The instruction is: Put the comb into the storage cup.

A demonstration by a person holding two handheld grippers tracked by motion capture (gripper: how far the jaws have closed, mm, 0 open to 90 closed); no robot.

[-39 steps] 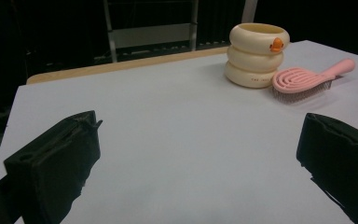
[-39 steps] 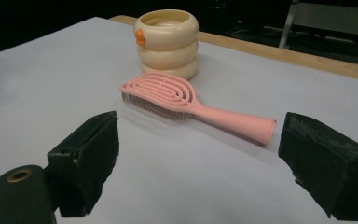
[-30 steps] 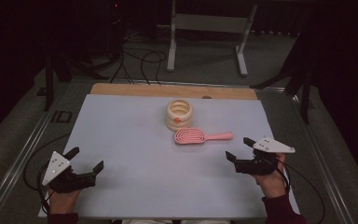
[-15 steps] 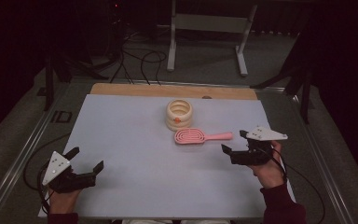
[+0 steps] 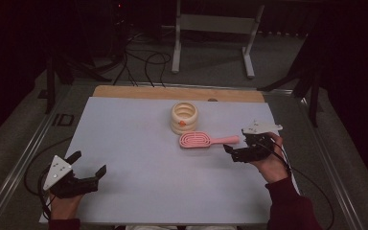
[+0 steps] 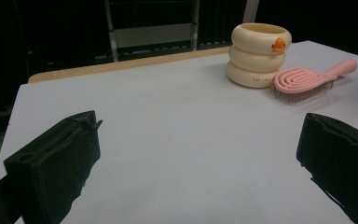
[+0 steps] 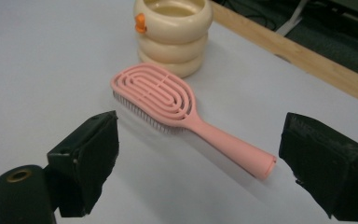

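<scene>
Pink hairbrush (image 7: 177, 109) lies untouched; the right gripper (image 5: 242, 146), jaws apart, has moved nearer its handle.

On the worktop (image 5: 139, 143) the cup (image 5: 184, 117) stands behind the middle, a little to the right. The brush (image 5: 206, 140) lies just before it, close beside it, with the handle pointing right. The right gripper (image 5: 243, 145) is near the handle end. The left gripper (image 5: 88, 165) is at the front left corner, well apart from both.
</scene>
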